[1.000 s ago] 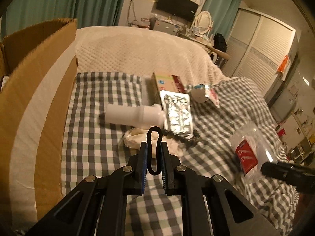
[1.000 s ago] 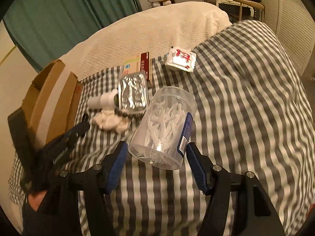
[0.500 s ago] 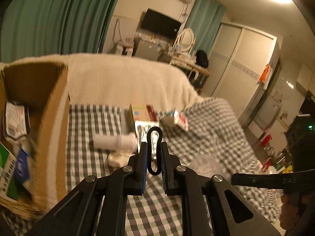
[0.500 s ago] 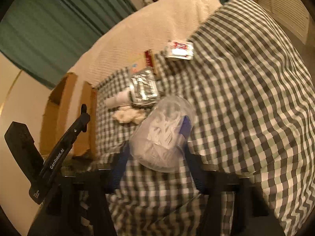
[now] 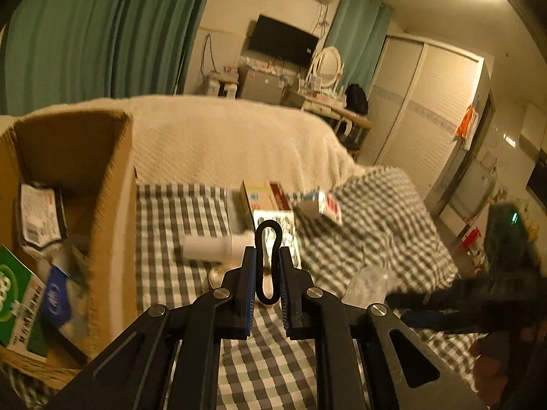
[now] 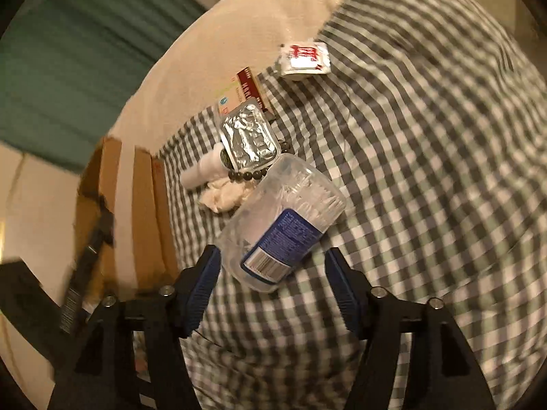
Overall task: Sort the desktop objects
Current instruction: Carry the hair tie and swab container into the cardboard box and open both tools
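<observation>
Left tongs pressed together on a black hair tie, loop held upright above the checked bedspread. Right tongs spread wide, jaws just been opening; clear plastic jar lying on its side between them, pads not touching it. Beyond the jar: bead bracelet, crumpled tissue, white bottle, foil blister pack, small carton. Cardboard box at left, packets inside.
</observation>
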